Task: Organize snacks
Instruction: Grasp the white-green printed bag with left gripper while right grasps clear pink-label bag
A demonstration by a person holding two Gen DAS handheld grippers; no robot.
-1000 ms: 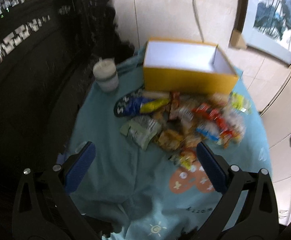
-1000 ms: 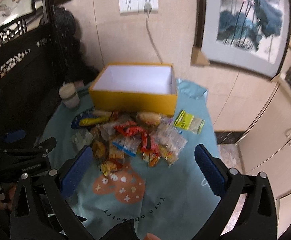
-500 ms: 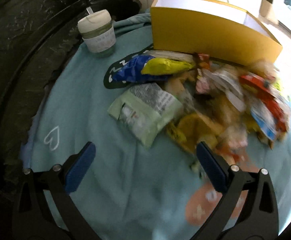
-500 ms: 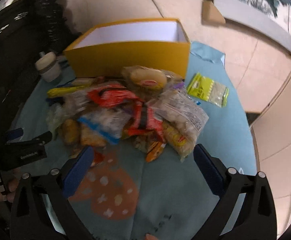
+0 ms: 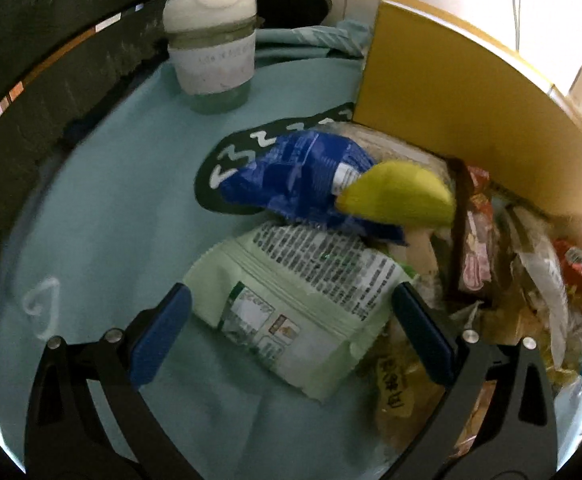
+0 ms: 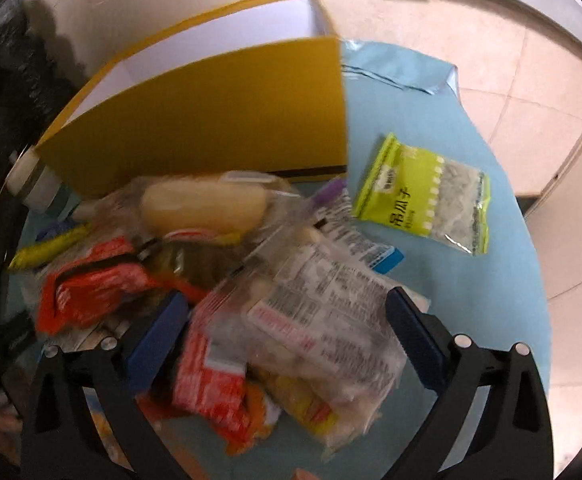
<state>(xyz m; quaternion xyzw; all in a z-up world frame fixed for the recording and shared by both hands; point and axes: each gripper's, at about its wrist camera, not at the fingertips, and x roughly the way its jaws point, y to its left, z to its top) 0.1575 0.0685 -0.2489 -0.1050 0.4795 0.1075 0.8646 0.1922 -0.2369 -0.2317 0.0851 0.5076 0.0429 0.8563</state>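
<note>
1. Straddling the pale green packet [image 5: 291, 304], the left tool [image 5: 289, 330] gapes wide, holding nothing.
2. Right tool [image 6: 287, 334] likewise spread, empty — over the clear bag [image 6: 323, 320] beside the yellow box [image 6: 211, 120].
3. Risk: slippery film sliding out — or 2 packets pinched together.

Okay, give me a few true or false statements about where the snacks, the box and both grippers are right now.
1. The left gripper is open around a pale green packet. True.
2. The right gripper is shut on a red packet. False: it is open, straddling a clear bag.
3. The lime-green packet lies inside the yellow box. False: it lies on the blue cloth beside the box.
4. A white-lidded cup stands upright on the cloth. True.
</note>
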